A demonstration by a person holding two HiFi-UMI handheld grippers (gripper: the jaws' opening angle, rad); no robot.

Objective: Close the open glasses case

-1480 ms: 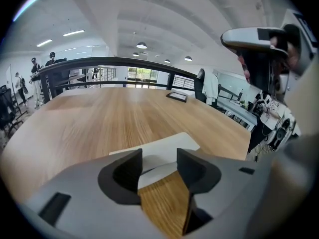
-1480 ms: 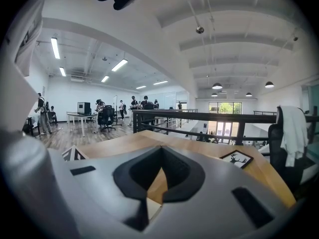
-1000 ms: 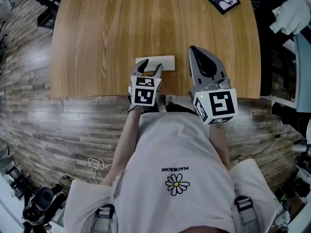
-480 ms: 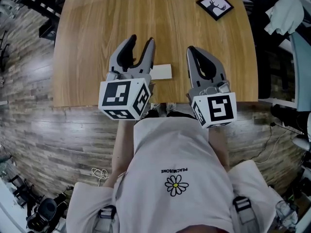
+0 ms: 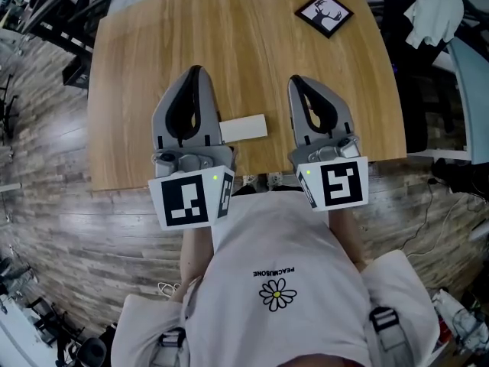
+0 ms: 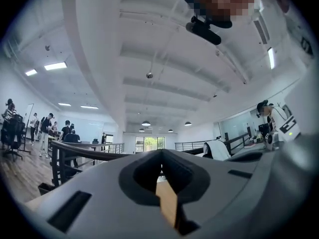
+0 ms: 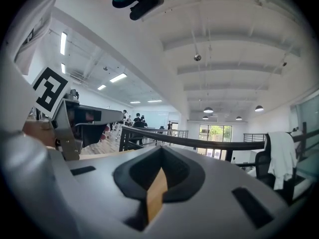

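Wooden table (image 5: 244, 44) on a plank floor (image 5: 53, 205), seen from above; a framed deer picture (image 5: 325, 14) lies at the far right corner. We find the glasses case (image 5: 244, 128), a pale flat slab, close to the table's near edge, its long axis running left to right. It lies between the two grippers and below them, nearer the person than either tip. The left gripper (image 5: 195, 71) has its jaws pressed together on nothing; the right gripper (image 5: 293, 81) likewise, tips meeting, empty. Both point toward the far edge, roughly level. The case's left end shows just beside the left gripper's body, so we judge that hand the nearer. We see no raised lid; the case looks closed already.
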